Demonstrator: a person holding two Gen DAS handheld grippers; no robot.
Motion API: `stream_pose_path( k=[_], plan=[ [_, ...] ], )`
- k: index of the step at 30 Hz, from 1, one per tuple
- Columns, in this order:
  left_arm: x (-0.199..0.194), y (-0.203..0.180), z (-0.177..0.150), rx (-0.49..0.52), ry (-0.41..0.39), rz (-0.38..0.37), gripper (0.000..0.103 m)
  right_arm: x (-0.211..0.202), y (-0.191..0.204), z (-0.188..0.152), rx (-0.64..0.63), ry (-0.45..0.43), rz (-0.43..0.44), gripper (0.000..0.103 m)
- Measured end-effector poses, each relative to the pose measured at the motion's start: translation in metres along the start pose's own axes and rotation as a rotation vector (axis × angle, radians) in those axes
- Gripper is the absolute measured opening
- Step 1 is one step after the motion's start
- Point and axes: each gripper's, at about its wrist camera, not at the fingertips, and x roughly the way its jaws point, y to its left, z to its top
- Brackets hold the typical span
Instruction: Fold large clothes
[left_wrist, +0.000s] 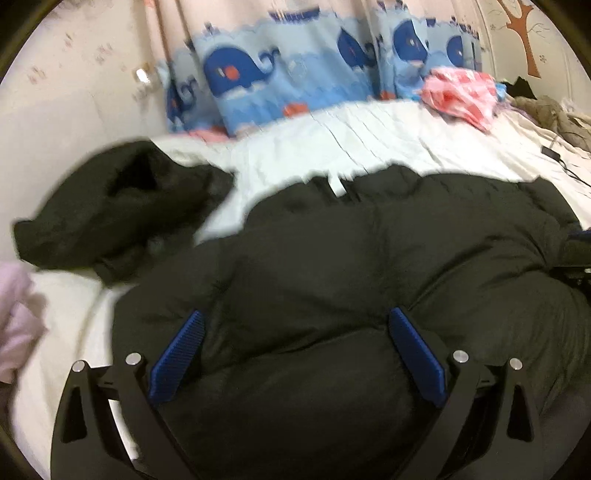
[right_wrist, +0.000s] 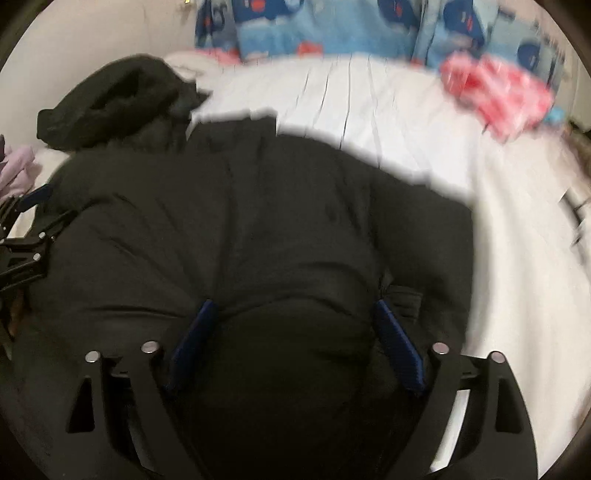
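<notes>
Our left tongs (left_wrist: 295, 354) are matte black, each arm a curved, flat plate with an elongated triangular cut-out, and each finger carries a bright blue ribbed pad (left_wrist: 179, 360) on its inner face. Round silver pivot pins (left_wrist: 460, 356) cap the linkage joints, two on each side. Our right tongs (right_wrist: 295, 345) share the same black frame, darker-looking blue pads (right_wrist: 397, 347) and silver pins (right_wrist: 149, 347), and the right view also catches the left tongs' black linkage with small silver screws at its left edge.

one black coat (left_wrist: 332, 266), two hand-held grippers (left_wrist: 295, 354)
</notes>
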Motion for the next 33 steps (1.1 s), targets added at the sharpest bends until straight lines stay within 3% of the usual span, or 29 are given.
stream_pose_path(
  k=[3, 6, 8, 9, 11, 12, 14, 17, 20, 23, 26, 28, 33],
  plan=[
    [-0.002, 0.012, 0.002, -0.055, 0.036, -0.033, 0.096, -0.026, 0.003, 0.000, 0.017, -0.032, 0.013, 0.084],
    [-0.025, 0.028, 0.003, -0.127, 0.005, -0.049, 0.096, -0.056, 0.005, -0.013, 0.006, -0.070, -0.002, 0.084],
    [-0.034, 0.035, 0.000, -0.149, 0.013, -0.054, 0.096, -0.054, -0.002, -0.024, 0.023, -0.028, -0.028, 0.086],
    [-0.029, 0.037, -0.005, -0.166, 0.060, -0.067, 0.096, -0.039, -0.007, -0.030, 0.029, 0.049, -0.032, 0.090],
    [-0.007, 0.035, -0.021, -0.176, 0.212, -0.138, 0.096, -0.025, -0.014, -0.035, 0.041, 0.117, 0.013, 0.091],
    [-0.007, 0.035, -0.027, -0.179, 0.230, -0.132, 0.096, -0.037, -0.017, -0.033, 0.082, 0.123, 0.028, 0.091],
    [-0.030, 0.041, -0.029, -0.190, 0.204, -0.117, 0.096, -0.070, -0.022, -0.031, 0.132, 0.072, 0.111, 0.090],
    [-0.078, 0.062, -0.036, -0.208, 0.142, -0.156, 0.096, -0.109, -0.033, -0.043, 0.162, 0.064, 0.136, 0.090],
    [-0.119, 0.098, -0.060, -0.233, 0.124, -0.128, 0.096, -0.135, -0.056, -0.074, 0.252, 0.122, 0.226, 0.091],
    [-0.144, 0.145, -0.100, -0.338, 0.171, -0.131, 0.096, -0.142, -0.078, -0.117, 0.381, 0.214, 0.348, 0.091],
    [-0.153, 0.181, -0.147, -0.474, 0.261, -0.186, 0.096, -0.145, -0.073, -0.148, 0.443, 0.274, 0.438, 0.091],
    [-0.158, 0.194, -0.179, -0.558, 0.328, -0.267, 0.096, -0.149, -0.065, -0.164, 0.459, 0.291, 0.506, 0.091],
    [-0.174, 0.187, -0.232, -0.624, 0.412, -0.496, 0.096, -0.148, -0.043, -0.197, 0.459, 0.383, 0.628, 0.091]
  ],
)
